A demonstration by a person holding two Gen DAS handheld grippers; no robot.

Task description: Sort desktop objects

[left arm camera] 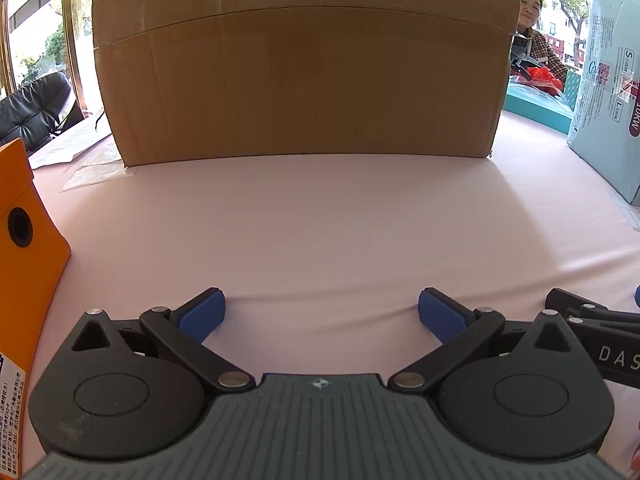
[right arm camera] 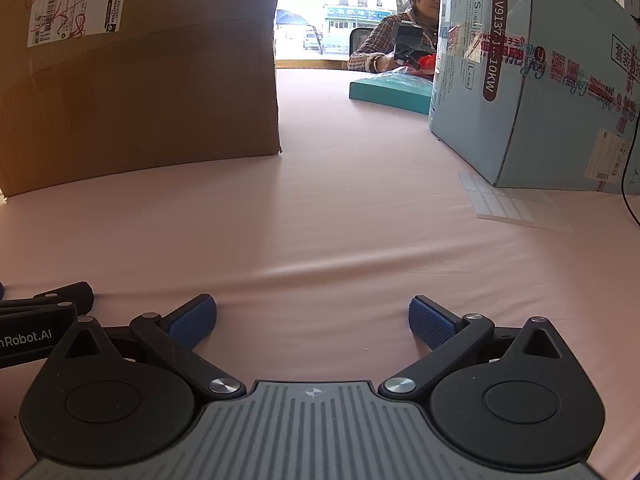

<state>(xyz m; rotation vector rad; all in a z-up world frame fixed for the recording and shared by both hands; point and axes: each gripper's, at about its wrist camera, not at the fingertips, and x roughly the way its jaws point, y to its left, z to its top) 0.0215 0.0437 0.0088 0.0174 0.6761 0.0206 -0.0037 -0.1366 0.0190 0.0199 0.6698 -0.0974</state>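
My left gripper [left arm camera: 321,312] rests low over the pink tablecloth [left arm camera: 320,220], open, with nothing between its blue pads. An orange box [left arm camera: 24,248] stands just to its left. My right gripper [right arm camera: 312,320] is likewise open and empty over the pink tablecloth [right arm camera: 320,220]. Each gripper shows at the edge of the other's view: the right one's black linkage [left arm camera: 592,320] beside the left, the left one's black linkage [right arm camera: 40,312] beside the right. A sheet of white labels [right arm camera: 508,204] lies on the cloth to the right front.
A large brown cardboard box [left arm camera: 300,72] stands straight ahead, also the cardboard box [right arm camera: 140,80] in the right view. A light blue carton [right arm camera: 532,80] stands at the right, a teal box [right arm camera: 392,90] behind it. A person [right arm camera: 404,28] sits across the table. Papers [left arm camera: 80,152] lie at far left.
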